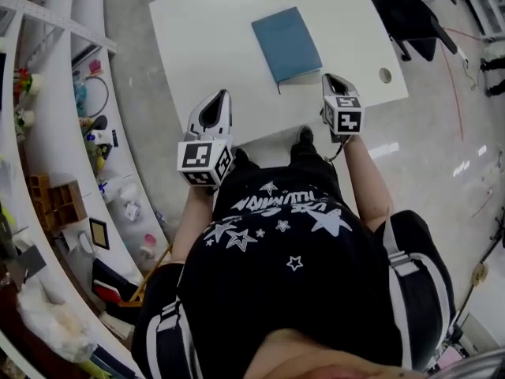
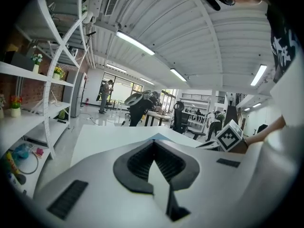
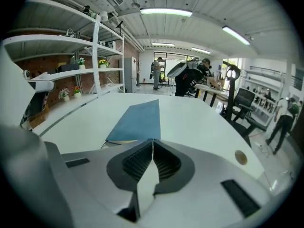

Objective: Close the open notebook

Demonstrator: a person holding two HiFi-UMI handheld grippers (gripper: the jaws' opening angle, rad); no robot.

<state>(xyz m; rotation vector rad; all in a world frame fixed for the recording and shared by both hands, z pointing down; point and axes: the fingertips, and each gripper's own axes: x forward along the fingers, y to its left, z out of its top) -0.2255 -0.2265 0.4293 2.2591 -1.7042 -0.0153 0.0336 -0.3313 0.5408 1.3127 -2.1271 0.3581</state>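
The left gripper (image 1: 223,95), jaws together on nothing, hovers at the white rectangular table's (image 1: 197,46) near edge. The blue-covered notebook (image 1: 286,44) lies farther right, closed, with its long axis running near-to-far. The right gripper (image 1: 331,79), equally pinched and empty, is nearer it.

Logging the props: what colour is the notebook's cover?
Plain muted blue. The notebook shows best in the head view.

An open-plan lab or workshop office is shown. Curved white metal shelving (image 3: 80,71) is crowded with flower pots and small parts. Long ceiling strip lights (image 3: 166,12), a polished grey floor (image 1: 442,148) and black swivel chairs (image 3: 244,99) are seen, with people (image 3: 190,77) gathered at shared desks.
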